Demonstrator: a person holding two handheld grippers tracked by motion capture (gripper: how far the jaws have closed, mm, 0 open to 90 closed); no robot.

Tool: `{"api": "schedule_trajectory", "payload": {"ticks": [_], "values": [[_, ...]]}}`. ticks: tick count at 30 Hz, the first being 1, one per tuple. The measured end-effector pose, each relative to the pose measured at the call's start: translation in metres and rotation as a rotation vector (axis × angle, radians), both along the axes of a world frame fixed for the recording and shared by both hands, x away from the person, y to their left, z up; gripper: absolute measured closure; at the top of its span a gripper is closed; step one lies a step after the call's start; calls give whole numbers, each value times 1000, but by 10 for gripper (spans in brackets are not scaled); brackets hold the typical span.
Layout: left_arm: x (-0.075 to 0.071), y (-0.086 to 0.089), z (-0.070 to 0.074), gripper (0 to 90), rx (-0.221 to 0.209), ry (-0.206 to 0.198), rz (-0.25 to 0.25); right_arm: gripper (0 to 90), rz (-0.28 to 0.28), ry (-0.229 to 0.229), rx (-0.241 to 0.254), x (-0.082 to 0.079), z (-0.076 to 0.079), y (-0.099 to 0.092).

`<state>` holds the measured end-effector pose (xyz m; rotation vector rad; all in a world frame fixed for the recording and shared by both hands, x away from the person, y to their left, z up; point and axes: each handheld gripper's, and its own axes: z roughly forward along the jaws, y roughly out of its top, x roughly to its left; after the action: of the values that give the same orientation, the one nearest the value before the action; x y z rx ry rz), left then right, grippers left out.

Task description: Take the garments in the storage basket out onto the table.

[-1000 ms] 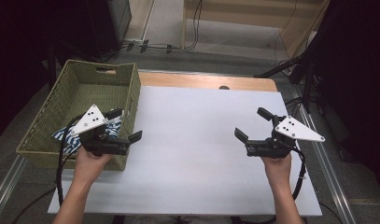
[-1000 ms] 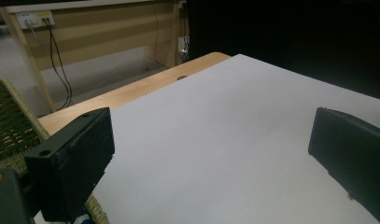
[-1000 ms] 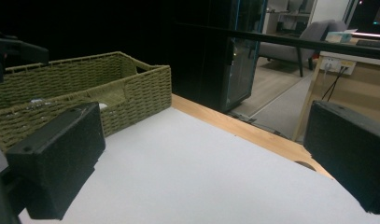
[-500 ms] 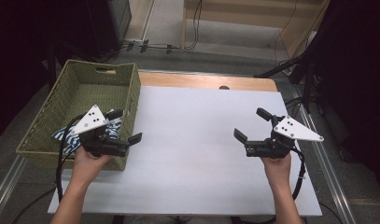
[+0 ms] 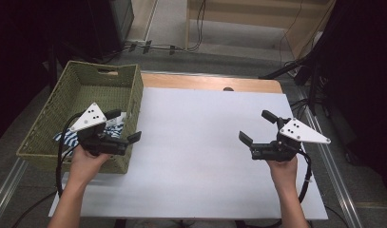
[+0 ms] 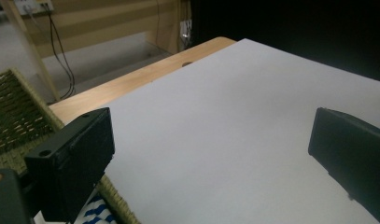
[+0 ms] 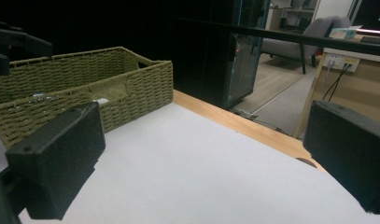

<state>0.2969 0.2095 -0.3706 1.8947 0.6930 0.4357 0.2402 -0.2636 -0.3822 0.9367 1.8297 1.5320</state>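
My left gripper (image 5: 123,126) hovers over the near right corner of a green woven basket (image 5: 82,85), open and holding nothing. A blue-and-white striped cloth (image 5: 62,137) lies inside the basket, partly hidden by that gripper. In the left gripper view the gripper (image 6: 211,158) has its jaws wide apart over the white sheet (image 6: 234,121), with a bit of the cloth (image 6: 96,212) below. My right gripper (image 5: 256,127) is open above the right side of the sheet (image 5: 196,133). The right gripper view looks between its spread jaws (image 7: 204,156) toward the basket (image 7: 85,84).
The white sheet covers most of a wooden table whose bare far edge (image 5: 205,82) shows a small hole. Metal rails run along both sides of the table. Cables and wooden furniture stand on the floor beyond.
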Motion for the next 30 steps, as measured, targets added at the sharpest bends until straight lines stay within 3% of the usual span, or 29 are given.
{"api": "schedule_trajectory", "payload": {"ticks": [4, 12, 22, 30], "values": [[3, 4, 1, 12, 19, 23, 7, 0, 0, 4, -2, 0, -1, -1], [12, 18, 2, 12, 73, 38, 77, 0, 3, 7, -10, 1, -1, 1], [20, 28, 3, 12, 103, 62, 126, 0, 1, 6, -12, 1, -2, 1], [32, 36, -2, 12, 179, 126, 193, 0, 0, 8, -12, 1, -1, 0]]}}
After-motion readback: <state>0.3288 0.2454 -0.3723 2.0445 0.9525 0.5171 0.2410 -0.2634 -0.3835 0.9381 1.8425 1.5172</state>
